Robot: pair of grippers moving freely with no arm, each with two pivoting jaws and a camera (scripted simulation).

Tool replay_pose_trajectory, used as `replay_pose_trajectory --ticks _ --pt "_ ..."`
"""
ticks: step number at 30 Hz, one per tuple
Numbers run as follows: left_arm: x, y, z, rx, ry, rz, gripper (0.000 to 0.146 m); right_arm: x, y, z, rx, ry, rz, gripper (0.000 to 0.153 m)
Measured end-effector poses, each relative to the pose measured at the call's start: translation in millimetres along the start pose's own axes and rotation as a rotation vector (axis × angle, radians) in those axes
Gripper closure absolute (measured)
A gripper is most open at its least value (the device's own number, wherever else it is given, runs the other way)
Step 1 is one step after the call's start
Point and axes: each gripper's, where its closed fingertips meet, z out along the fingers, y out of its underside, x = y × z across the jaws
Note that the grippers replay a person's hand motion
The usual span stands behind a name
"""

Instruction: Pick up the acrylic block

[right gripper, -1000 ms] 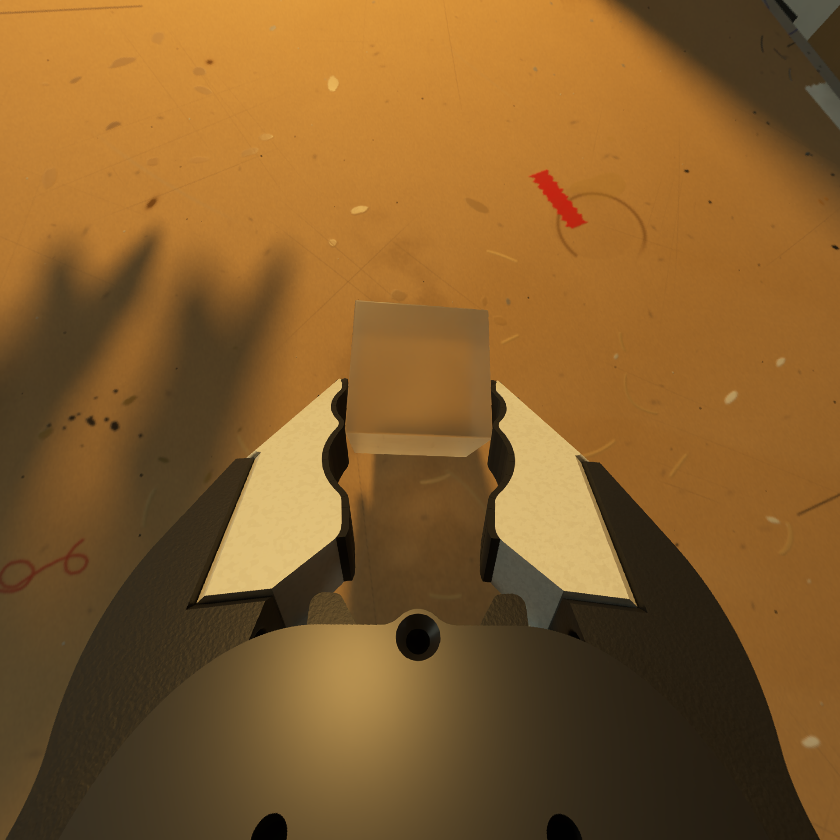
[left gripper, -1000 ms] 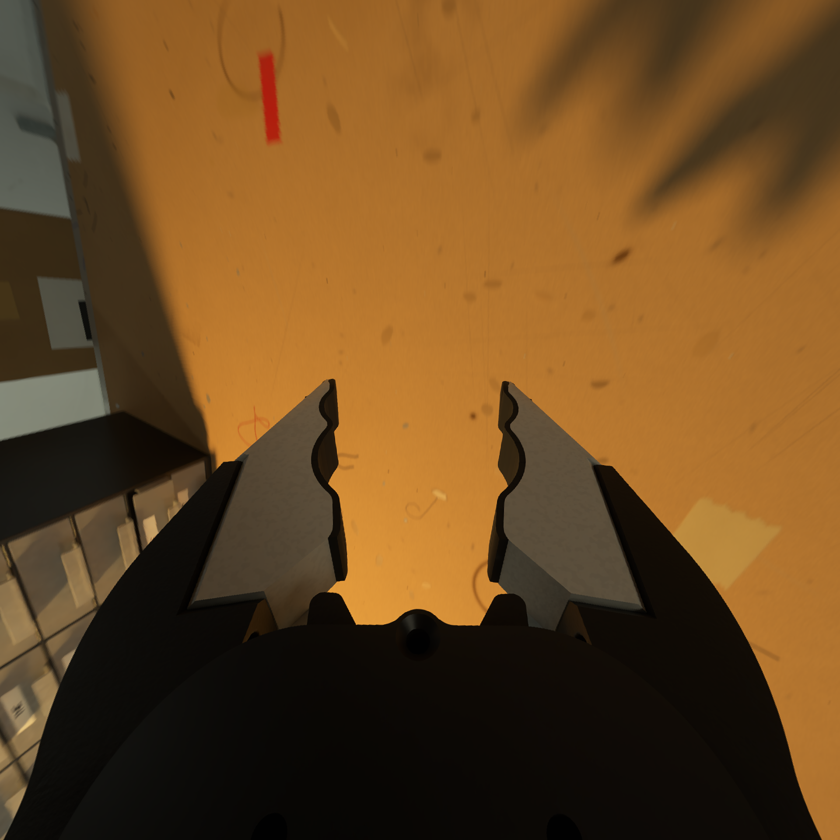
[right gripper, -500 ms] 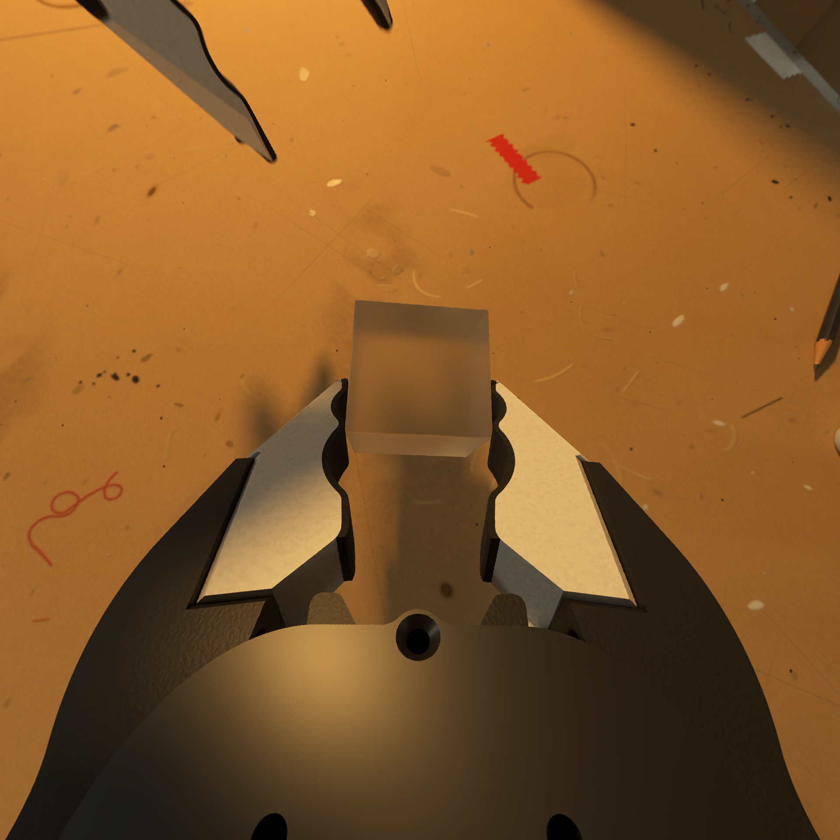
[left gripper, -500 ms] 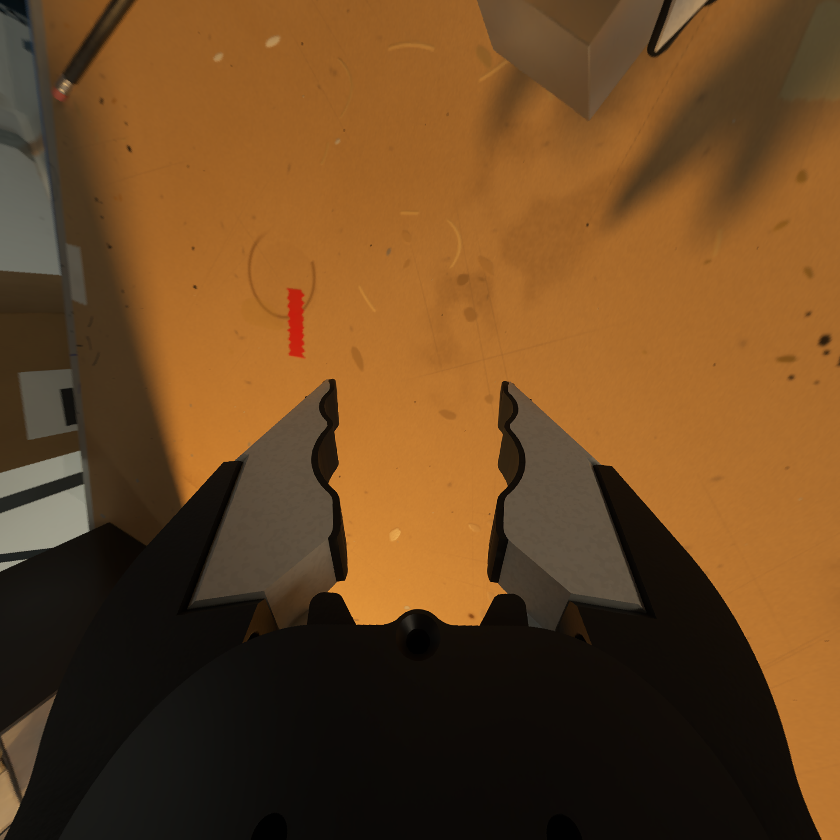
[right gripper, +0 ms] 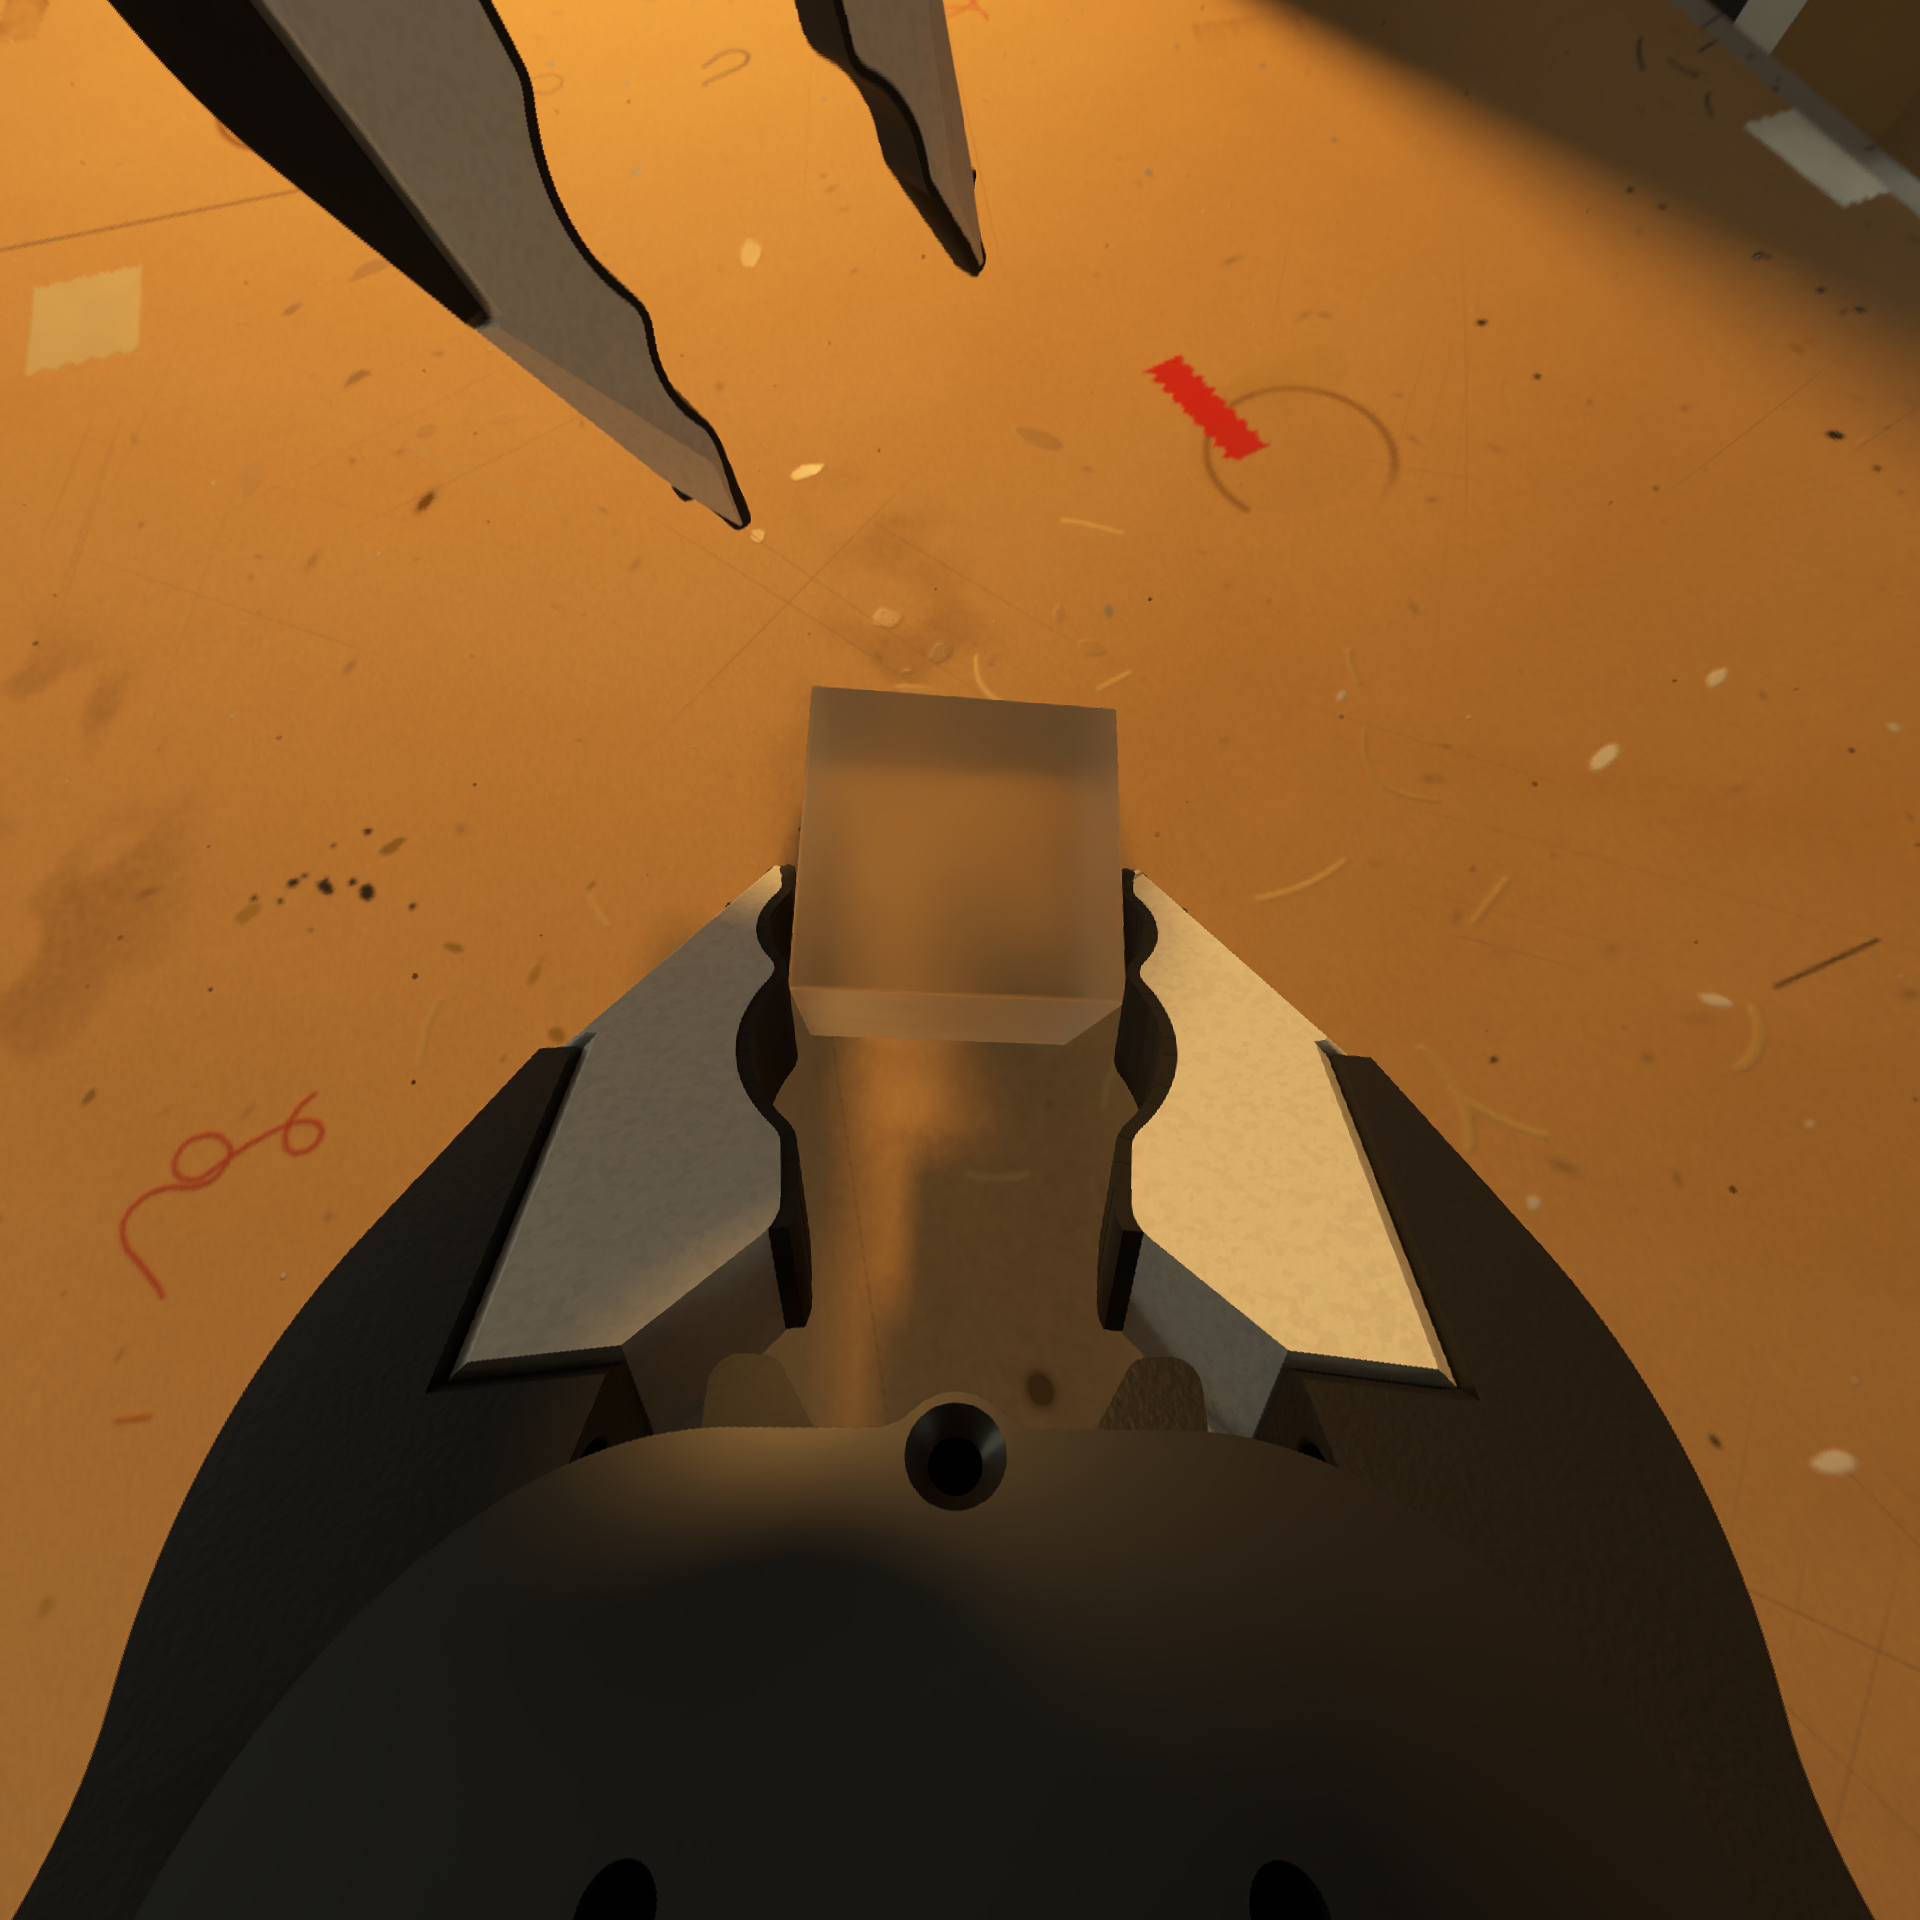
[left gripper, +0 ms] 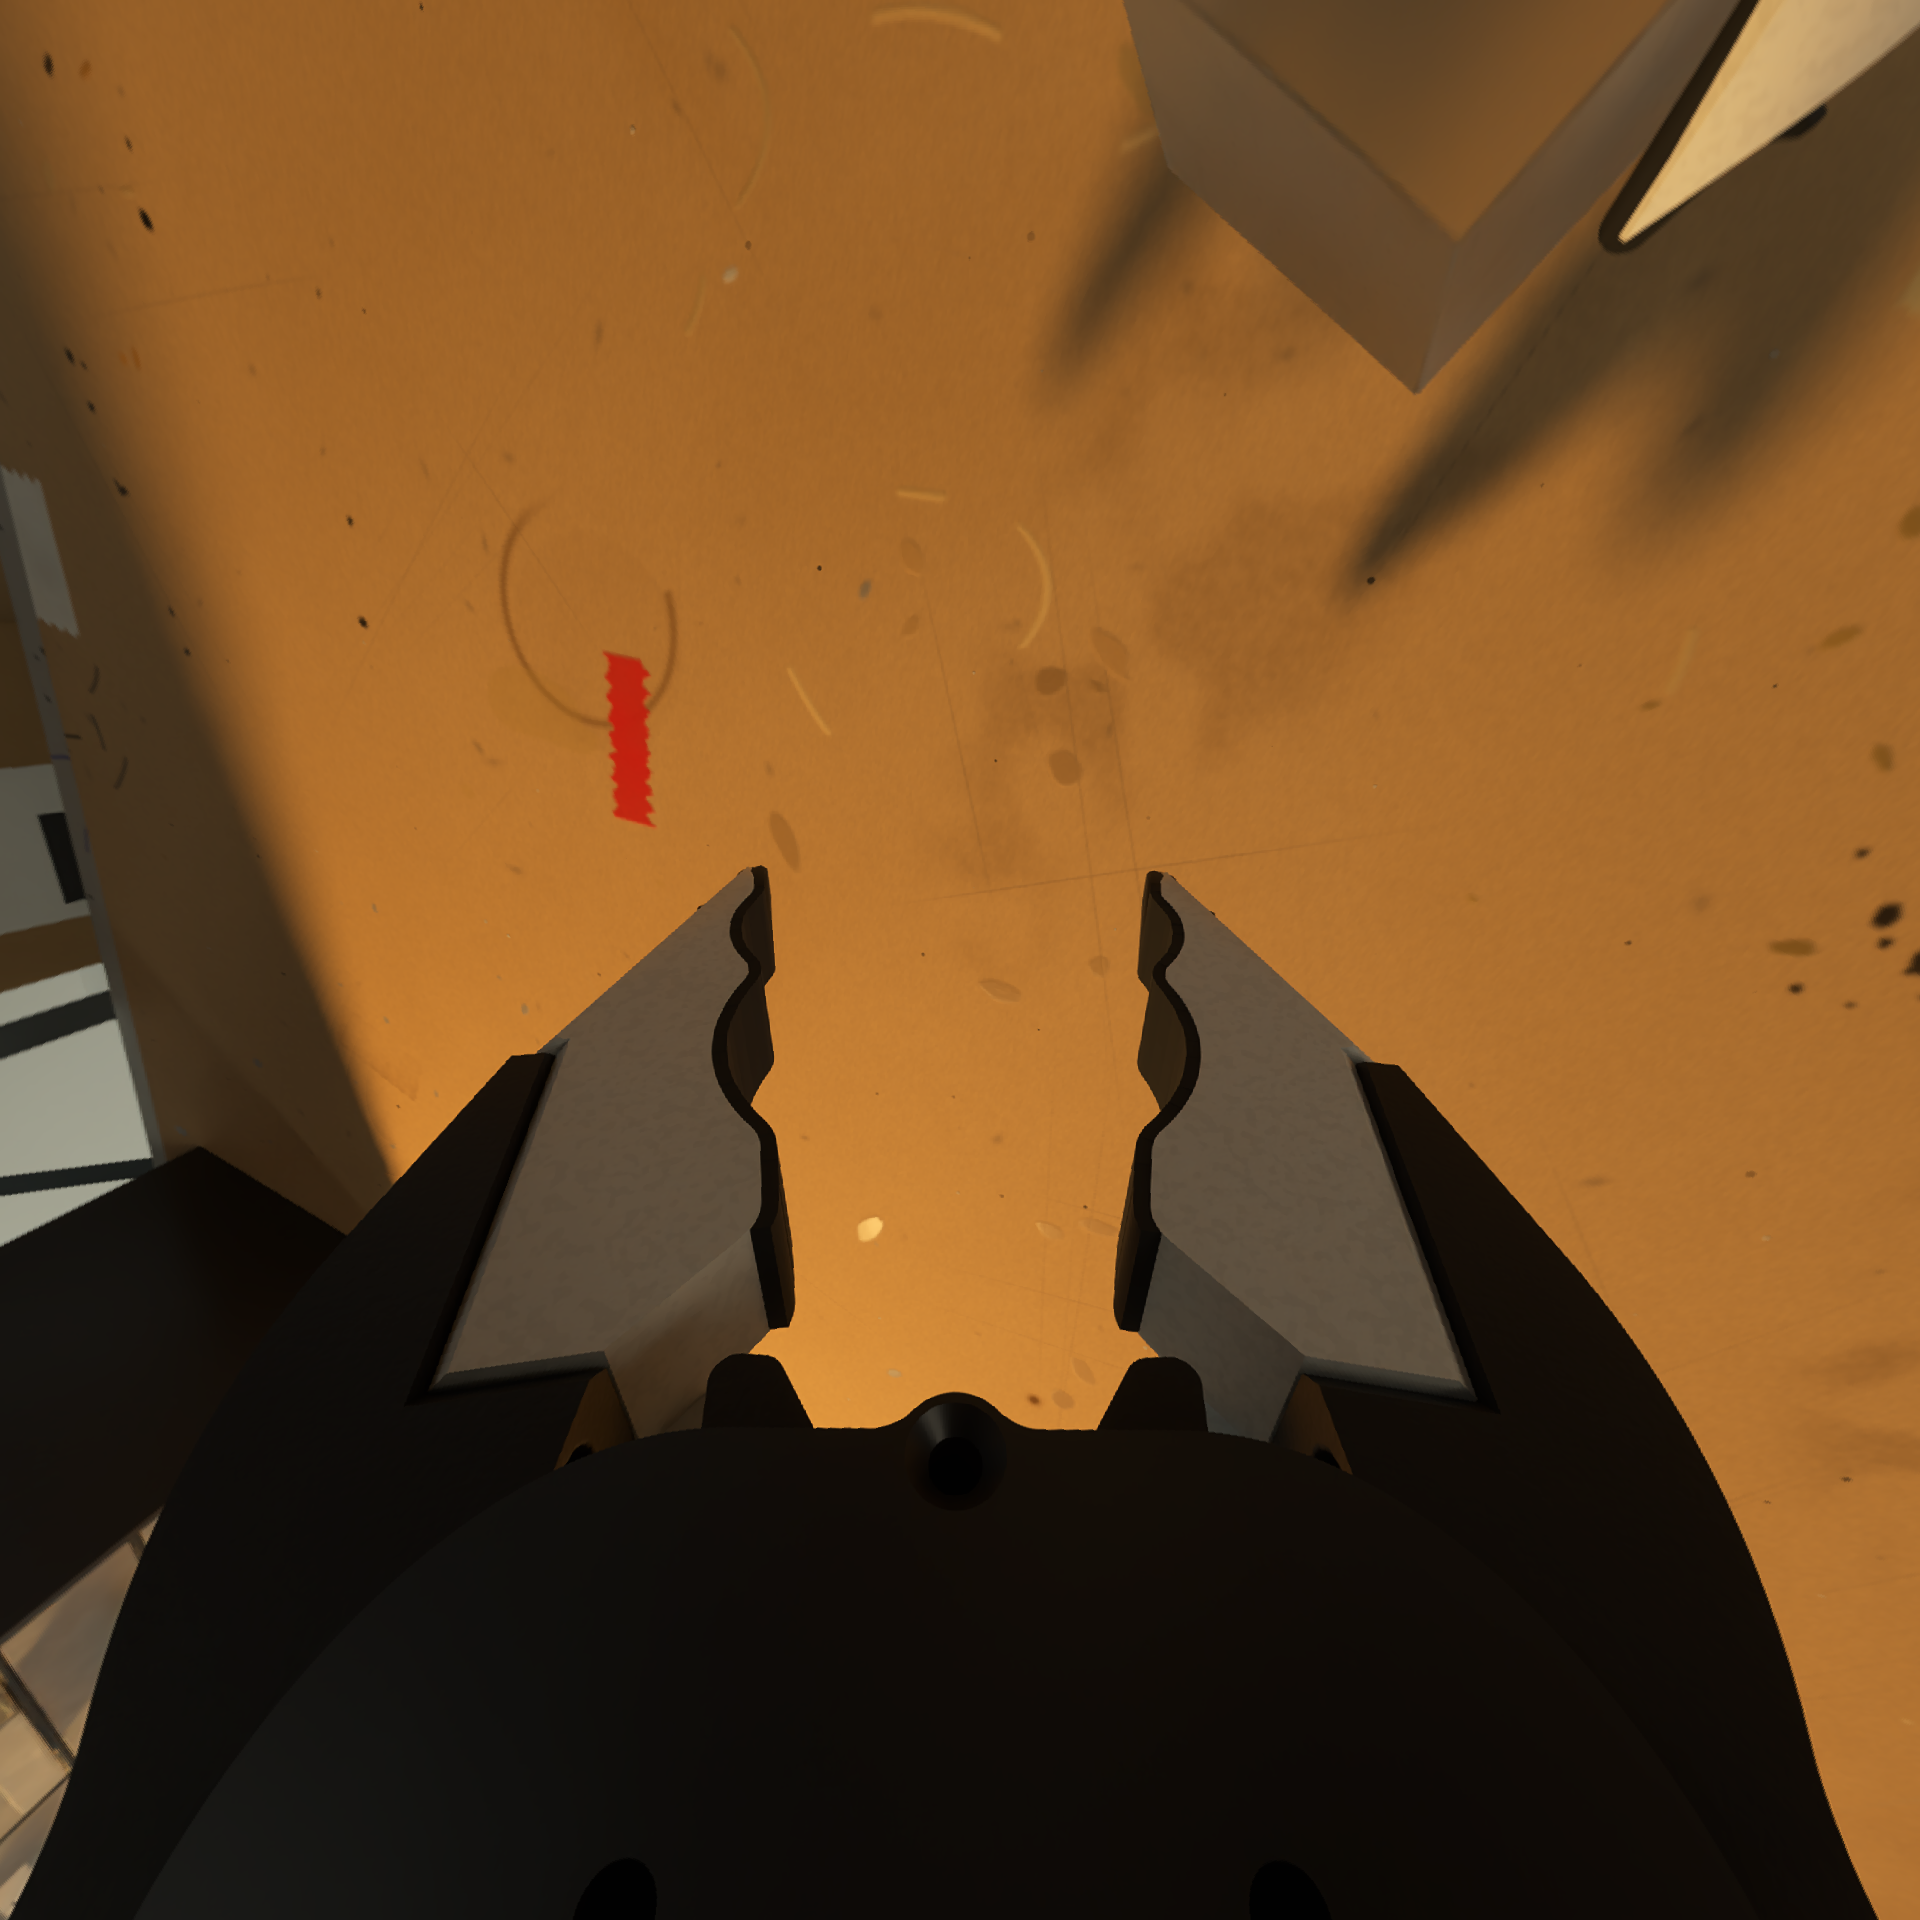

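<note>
The acrylic block [right gripper: 956, 862] is a clear, frosted cube. My right gripper [right gripper: 956, 883] is shut on it, with both fingertips pressed on its sides, and holds it above the orange table [right gripper: 1455, 831]. The block also shows in the left wrist view [left gripper: 1351, 156] at the top right, with one right fingertip [left gripper: 1756, 114] beside it. My left gripper [left gripper: 956, 883] is open and empty above the table, short of the block. Its two fingers show in the right wrist view [right gripper: 582, 270] at the top left, pointing towards the block.
A red tape strip [left gripper: 629, 738] lies on the table beside a faint ring mark, also in the right wrist view [right gripper: 1205, 407]. A pale tape patch [right gripper: 83, 317] lies far left. A dark box [left gripper: 135, 1330] stands at the table's left edge.
The left gripper has moved forward towards the block, which now looms larger at the top right of its view. Its fingers have come further into the right wrist view. The right gripper keeps its hold.
</note>
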Motion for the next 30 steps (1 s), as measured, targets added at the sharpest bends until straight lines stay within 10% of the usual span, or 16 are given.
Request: replay_pose_trajectory --ticks 13,26,30 --pt "-13 -4 -25 0.120 -0.002 -0.090 0.060 -1 10 7 -0.028 -0.019 0.017 0.092" --pt "-88 71 -171 1.104 -0.136 -0.508 0.074 -16 -52 -16 0.288 -0.132 0.039 0.092" --pt "-91 88 -191 1.286 -0.086 -0.516 0.100 -27 -95 -25 0.362 -0.116 0.050 0.092"
